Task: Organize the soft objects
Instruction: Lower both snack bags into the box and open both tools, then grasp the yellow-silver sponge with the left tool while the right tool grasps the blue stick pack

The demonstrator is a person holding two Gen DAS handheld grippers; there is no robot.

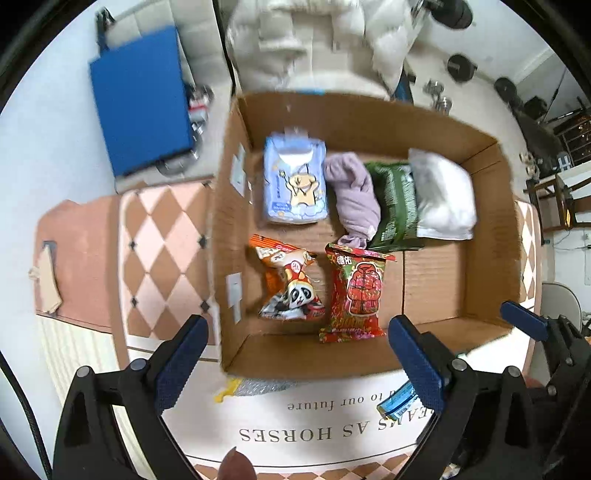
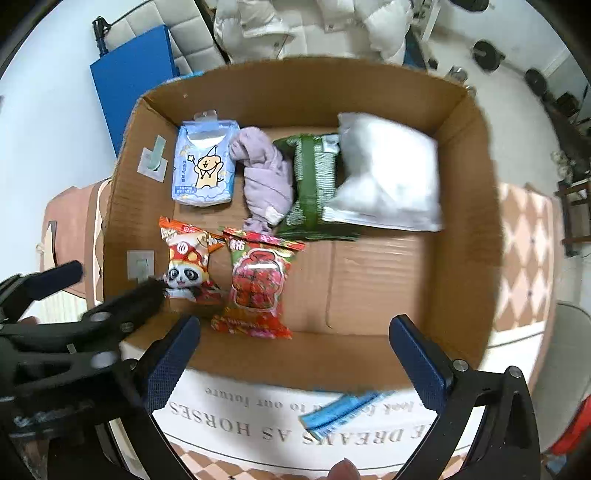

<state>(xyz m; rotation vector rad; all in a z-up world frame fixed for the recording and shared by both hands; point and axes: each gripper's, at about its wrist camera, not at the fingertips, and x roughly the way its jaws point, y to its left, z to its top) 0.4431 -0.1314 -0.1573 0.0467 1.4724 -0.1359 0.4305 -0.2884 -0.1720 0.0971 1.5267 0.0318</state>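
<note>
An open cardboard box (image 1: 436,284) (image 2: 388,280) holds several soft packs: a blue tissue pack (image 1: 295,181) (image 2: 204,166), a rolled purple cloth (image 1: 352,195) (image 2: 266,177), a green packet (image 1: 397,203) (image 2: 310,184), a white pouch (image 1: 443,192) (image 2: 388,170), an orange panda snack bag (image 1: 290,284) (image 2: 188,262) and a red snack bag (image 1: 356,291) (image 2: 256,284). My left gripper (image 1: 295,365) is open and empty, above the box's near edge. My right gripper (image 2: 295,365) is open and empty beside it. A small blue packet (image 1: 397,400) (image 2: 343,408) lies on the mat before the box.
The box stands on a white mat with printed words (image 1: 288,432) (image 2: 280,432) over a checkered pink cloth (image 1: 162,258) (image 2: 524,258). A blue board (image 1: 140,99) (image 2: 129,81) and a white puffy jacket (image 1: 314,44) (image 2: 314,26) lie beyond the box.
</note>
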